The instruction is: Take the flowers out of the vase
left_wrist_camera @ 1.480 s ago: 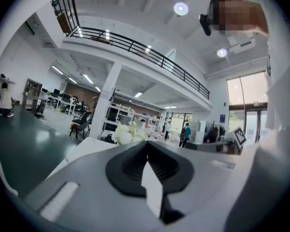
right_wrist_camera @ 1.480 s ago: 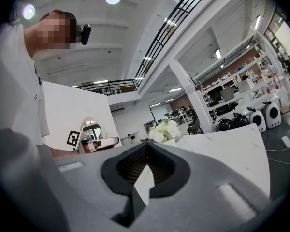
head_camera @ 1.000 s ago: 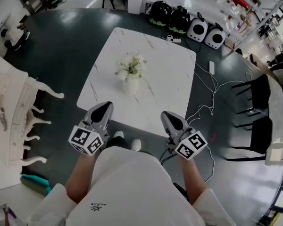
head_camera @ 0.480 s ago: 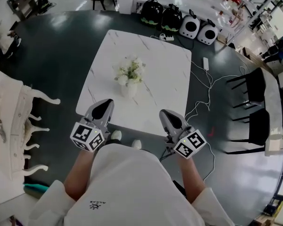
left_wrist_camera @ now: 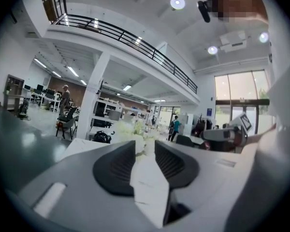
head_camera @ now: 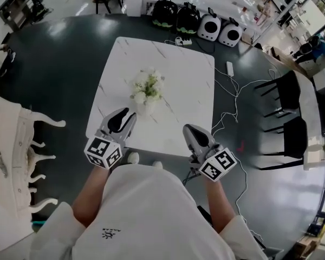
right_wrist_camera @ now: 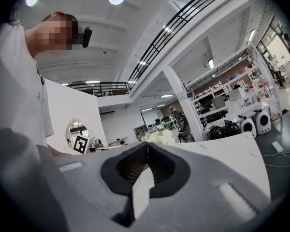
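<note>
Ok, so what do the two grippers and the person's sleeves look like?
Both the left gripper and right gripper have light grey tapering shells with black ribbed fingers; the left's are opening, nothing between. Each carries a white cube with black square markers. The person wears a white wide-sleeved top.

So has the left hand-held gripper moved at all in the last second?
Yes. The left hand-held gripper has crept forward over the near edge of the table, closer to the vase. Its jaws are opening, with nothing between them.
</note>
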The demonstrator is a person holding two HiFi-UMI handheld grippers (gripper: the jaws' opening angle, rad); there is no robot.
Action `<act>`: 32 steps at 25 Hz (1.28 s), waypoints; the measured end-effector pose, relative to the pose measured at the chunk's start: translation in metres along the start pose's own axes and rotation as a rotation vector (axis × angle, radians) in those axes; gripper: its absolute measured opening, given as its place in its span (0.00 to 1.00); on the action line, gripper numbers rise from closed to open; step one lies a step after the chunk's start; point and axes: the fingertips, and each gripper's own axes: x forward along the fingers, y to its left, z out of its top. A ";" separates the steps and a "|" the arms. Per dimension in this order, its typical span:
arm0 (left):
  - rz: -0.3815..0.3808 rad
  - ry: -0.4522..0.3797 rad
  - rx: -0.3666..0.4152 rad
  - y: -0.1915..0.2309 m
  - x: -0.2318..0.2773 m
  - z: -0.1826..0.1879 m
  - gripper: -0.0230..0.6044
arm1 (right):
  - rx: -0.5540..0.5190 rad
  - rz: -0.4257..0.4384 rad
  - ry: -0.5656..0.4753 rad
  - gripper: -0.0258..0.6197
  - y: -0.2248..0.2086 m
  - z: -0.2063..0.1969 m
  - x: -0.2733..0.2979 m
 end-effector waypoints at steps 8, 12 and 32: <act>-0.020 0.033 -0.024 0.018 0.026 -0.005 0.56 | 0.007 -0.033 -0.003 0.04 -0.007 0.001 0.010; -0.037 0.058 -0.004 0.021 0.040 -0.012 0.63 | 0.008 -0.047 -0.007 0.04 -0.011 0.000 0.014; -0.027 0.137 0.113 0.028 0.094 -0.033 0.76 | 0.014 -0.129 -0.008 0.04 -0.026 -0.002 0.008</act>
